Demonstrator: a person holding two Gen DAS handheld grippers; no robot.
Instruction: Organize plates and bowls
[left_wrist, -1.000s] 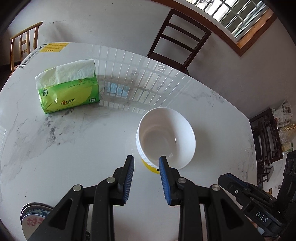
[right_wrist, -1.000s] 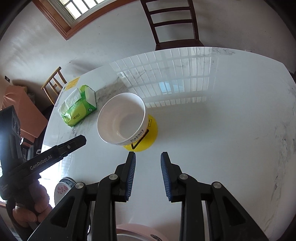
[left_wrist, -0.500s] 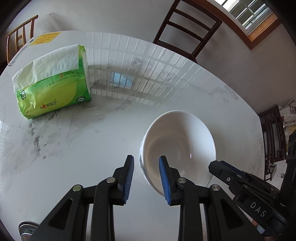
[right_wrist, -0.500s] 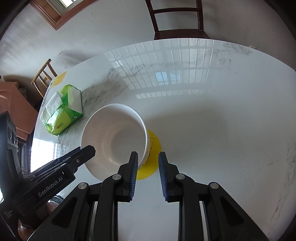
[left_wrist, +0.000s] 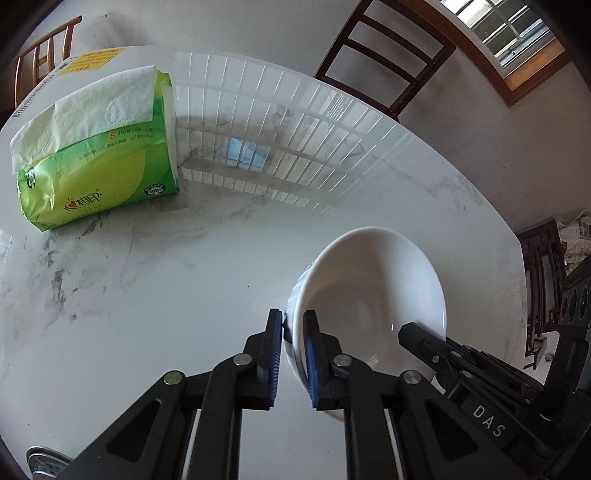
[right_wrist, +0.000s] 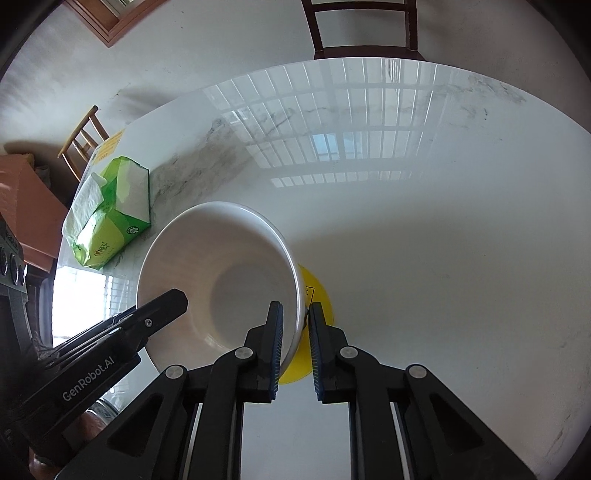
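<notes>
A white bowl (left_wrist: 369, 295) (right_wrist: 221, 266) stands on the marble table (left_wrist: 166, 295), over a yellow disc (right_wrist: 319, 295) that shows at its right side. My left gripper (left_wrist: 291, 321) straddles the bowl's left rim, one blue pad outside and one inside, and its jaws are closing on the rim. At the opposite rim my right gripper (right_wrist: 295, 314) grips the same way, jaws closing with the bowl's wall between the pads. Each gripper's black body also shows in the other's view, at the bowl's far side.
A green tissue pack (left_wrist: 99, 166) (right_wrist: 110, 221) lies at the table's far left. A dark wooden chair (left_wrist: 384, 55) (right_wrist: 362, 29) stands behind the table, a lighter chair (left_wrist: 40, 48) at the left corner. A patterned plate's edge (left_wrist: 44, 461) shows at the lower left.
Both grippers came down and forward to the bowl from opposite sides. Their jaws, wider before, have narrowed onto its rim.
</notes>
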